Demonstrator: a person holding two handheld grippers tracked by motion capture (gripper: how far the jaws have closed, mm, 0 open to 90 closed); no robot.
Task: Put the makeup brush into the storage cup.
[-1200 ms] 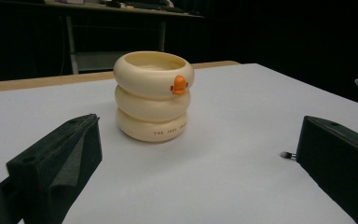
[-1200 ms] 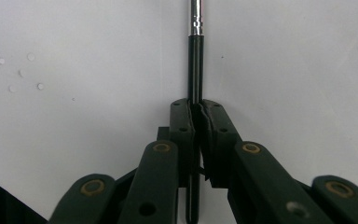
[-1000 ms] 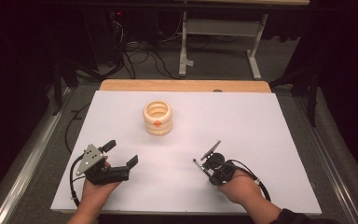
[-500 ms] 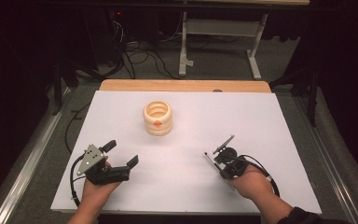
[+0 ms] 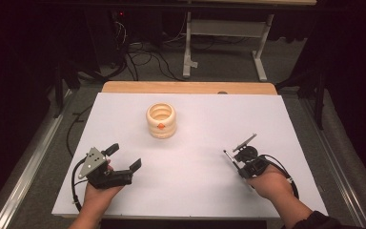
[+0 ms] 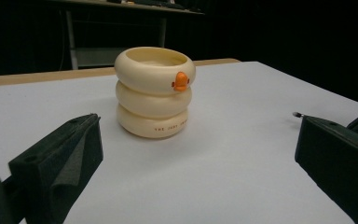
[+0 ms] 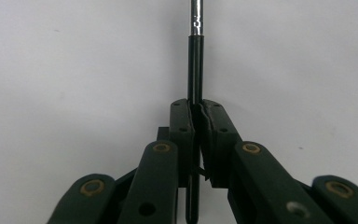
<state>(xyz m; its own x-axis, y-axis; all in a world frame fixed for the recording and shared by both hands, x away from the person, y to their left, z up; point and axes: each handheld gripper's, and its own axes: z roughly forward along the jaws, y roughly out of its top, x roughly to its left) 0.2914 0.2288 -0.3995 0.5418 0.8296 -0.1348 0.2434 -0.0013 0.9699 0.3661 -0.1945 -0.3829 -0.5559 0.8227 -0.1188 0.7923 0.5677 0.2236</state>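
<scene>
1. pen [image 7: 196, 70], thin and rod-shaped, is held in the right claw [image 7: 196, 112]; its body is black and smooth, with a shiny metal part further out.
2. right claw is pressed narrow on the pen, the two jaws touching it from both sides. in the high view the right claw [image 5: 240, 157] is over the right front part of the surface, and the pen [image 5: 230, 159] sticks out from it toward the middle.
3. left claw [image 5: 124, 157] is spread wide and holds nothing. its jaws are black blocks with soft foam-like pads [image 6: 81, 154], and a grey three-cornered plate [image 5: 90, 161] sits on top of it.
4. the surface [image 5: 209, 124] is white, flat and matt, with a strip of light wood [image 5: 186, 88] along the far edge. both claws are near the front edge, well apart from each other.
5. the cream holder [image 5: 161, 120] stands upright in the far middle part, well apart from both claws. it looks like three round rings stacked, smooth and a little glossy, open on top, with a small orange beak-like bump [image 6: 181, 81] and tiny dark letters on the lowest ring.
6. much open white room lies between the claws and around the holder, on all its sides.
7. beyond the far edge there is a dark floor with cables [image 5: 143, 57] and a metal frame [image 5: 224, 33].
</scene>
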